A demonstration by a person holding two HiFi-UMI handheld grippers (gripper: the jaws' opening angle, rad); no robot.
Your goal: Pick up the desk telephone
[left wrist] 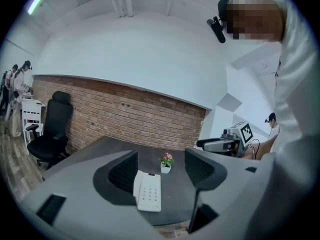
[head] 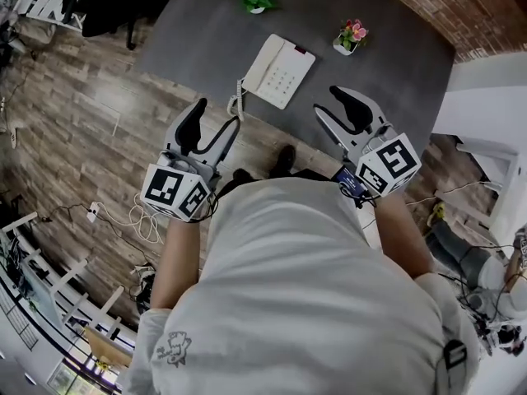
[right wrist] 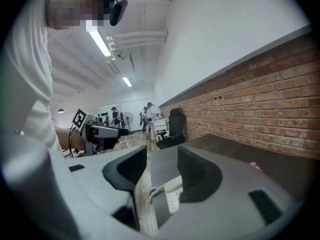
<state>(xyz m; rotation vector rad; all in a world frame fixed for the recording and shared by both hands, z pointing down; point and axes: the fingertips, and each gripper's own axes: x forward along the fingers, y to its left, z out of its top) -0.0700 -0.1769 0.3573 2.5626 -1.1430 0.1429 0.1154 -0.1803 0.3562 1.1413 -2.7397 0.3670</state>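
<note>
While left gripper (head: 216, 115) & right gripper (head: 326, 99) hover w/ jaws apart, empty, the desk telephone (head: 277, 71) lies ahead on the grey table (head: 395, 64) — best approach low, straddle its body, squeeze evenly.

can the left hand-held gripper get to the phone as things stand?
Probably yes. The left hand-held gripper hangs open just short of the telephone, with nothing between them but the desk and the coiled cord. The flower pot stands clear, further back.
</note>
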